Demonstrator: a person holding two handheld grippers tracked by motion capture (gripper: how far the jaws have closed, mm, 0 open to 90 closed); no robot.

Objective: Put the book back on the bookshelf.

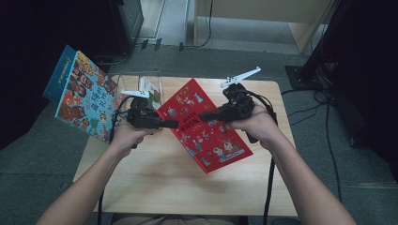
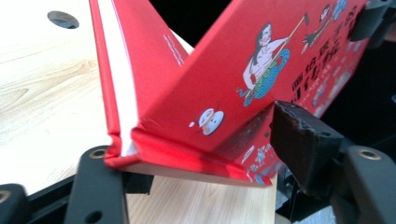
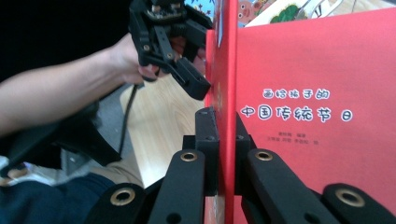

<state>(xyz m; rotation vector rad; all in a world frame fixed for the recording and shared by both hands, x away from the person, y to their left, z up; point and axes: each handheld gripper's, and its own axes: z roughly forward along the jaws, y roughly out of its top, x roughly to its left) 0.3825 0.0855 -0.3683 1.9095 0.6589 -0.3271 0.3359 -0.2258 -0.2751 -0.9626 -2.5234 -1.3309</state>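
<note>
Red hardcover book (image 1: 206, 125) hangs above the middle of the wooden table (image 1: 155, 178), its long axis running from far-left to near-right, front cover up and tilted toward you. Your right gripper (image 1: 202, 117) pinches the cover's edge, jaws pressed flat on both faces of the board. Your left gripper (image 1: 174, 124) straddles the spine corner, where the white page block fans away from the cover; its jaws are spread and not yet clamping. Behind it, a clear, thin-walled plastic holder (image 1: 138, 79) on the table's far-left keeps another picture book (image 1: 152, 91) upright. A blue picture book (image 1: 82, 96) leans off to the left.
</note>
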